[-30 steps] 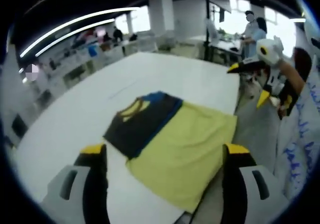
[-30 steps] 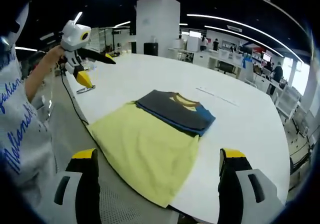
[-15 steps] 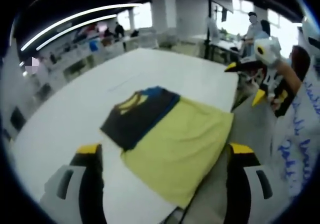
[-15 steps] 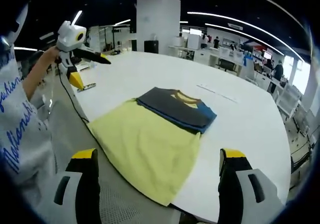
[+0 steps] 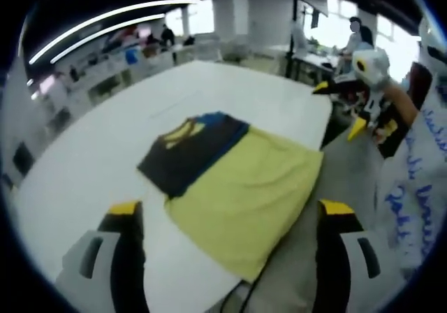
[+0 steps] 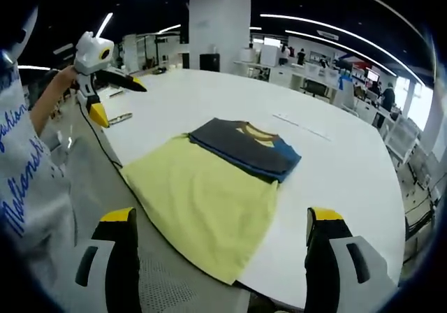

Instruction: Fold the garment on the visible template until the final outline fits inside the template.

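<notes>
Nearest, left gripper (image 5: 227, 219) and right gripper (image 6: 220, 222), jaws spread wide, holding nothing, both above the table's near edge. Beyond them the garment (image 6: 213, 187): yellow part hanging slightly over the white table (image 6: 335, 166) edge, dark folded part with blue and yellow collar farther in. Far off, desks and standing people (image 5: 356, 37).

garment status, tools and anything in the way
Both tools open, held off the white table. Yellow and dark grey folded garment lies flat, its yellow end overhanging the table edge. Nothing blocking.
</notes>
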The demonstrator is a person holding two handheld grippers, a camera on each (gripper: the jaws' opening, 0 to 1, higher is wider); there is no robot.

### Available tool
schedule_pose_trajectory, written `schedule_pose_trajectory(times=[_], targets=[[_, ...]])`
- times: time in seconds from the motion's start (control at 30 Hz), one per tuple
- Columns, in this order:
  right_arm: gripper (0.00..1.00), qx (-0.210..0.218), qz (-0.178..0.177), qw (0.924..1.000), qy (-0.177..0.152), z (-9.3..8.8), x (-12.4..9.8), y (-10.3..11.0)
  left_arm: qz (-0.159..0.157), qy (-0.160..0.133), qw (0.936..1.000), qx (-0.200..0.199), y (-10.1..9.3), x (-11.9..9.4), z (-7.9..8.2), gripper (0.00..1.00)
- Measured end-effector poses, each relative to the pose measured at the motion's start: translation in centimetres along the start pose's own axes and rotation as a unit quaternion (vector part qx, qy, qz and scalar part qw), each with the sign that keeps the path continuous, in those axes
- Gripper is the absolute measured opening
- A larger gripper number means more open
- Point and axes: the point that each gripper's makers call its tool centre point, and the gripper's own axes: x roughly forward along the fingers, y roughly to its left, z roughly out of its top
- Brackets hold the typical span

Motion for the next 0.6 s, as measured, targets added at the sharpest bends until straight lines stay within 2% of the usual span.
schedule_pose_trajectory(times=[0.2,0.37,0.47,0.57,0.6], targets=[[1.0,-0.002,-0.004,0.9999,0.012,-0.7,0.2,-0.3,0.007,0.001,0.9998,-0.017,0.7,0.0,-1.0,0.95],[1.0,-0.005,0.005,0.9994,0.033,-2.1,0.6,0.0,-0.001,-0.005,0.9996,-0.029,0.3,0.4,-2.0,0.91],[1.0,-0.001,0.007,0.9992,0.04,-2.7,0.8,0.0,-0.004,0.006,0.9992,-0.039,0.2,0.7,-2.9,0.91],[1.0,-0.001,0.006,0.9986,0.052,-3.3,0.9,-0.2,0.004,0.032,0.9984,-0.046,0.5,0.8,-4.5,0.85],[1.0,-0.002,0.006,0.9984,0.056,-3.4,0.9,-0.2,0.004,0.03,0.9985,-0.046,0.5,0.9,-4.7,0.83]])
